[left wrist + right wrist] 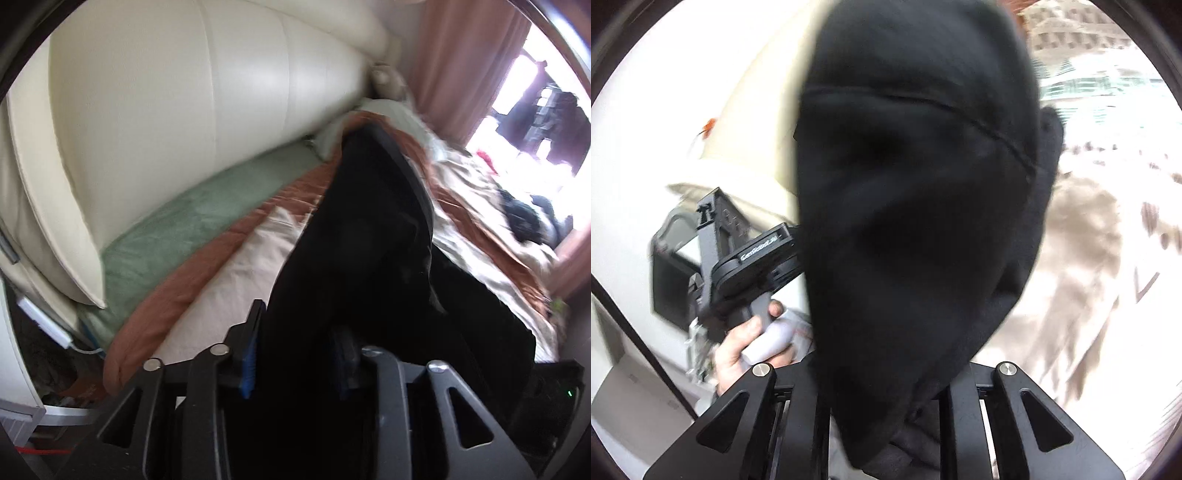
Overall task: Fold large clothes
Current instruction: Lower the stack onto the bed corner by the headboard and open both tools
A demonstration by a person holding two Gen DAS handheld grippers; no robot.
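Observation:
A large black garment (pixel 362 229) hangs lifted above the bed. My left gripper (pixel 295 354) is shut on its near edge, the blue-padded fingers (pixel 248 363) pressing the cloth from both sides. In the right wrist view the same black garment (pixel 916 206) fills the middle and hides the fingertips. My right gripper (pixel 886 398) is shut on the cloth. The left gripper's body (pixel 753 258), held by a hand, shows at the left of the right wrist view.
The bed has a beige and rust-brown cover (pixel 229 266) and a green blanket (pixel 192 218) along a cream padded headboard (pixel 207 88). A dark pile (pixel 524 218) lies on the far side near pink curtains (pixel 465 62) and a bright window.

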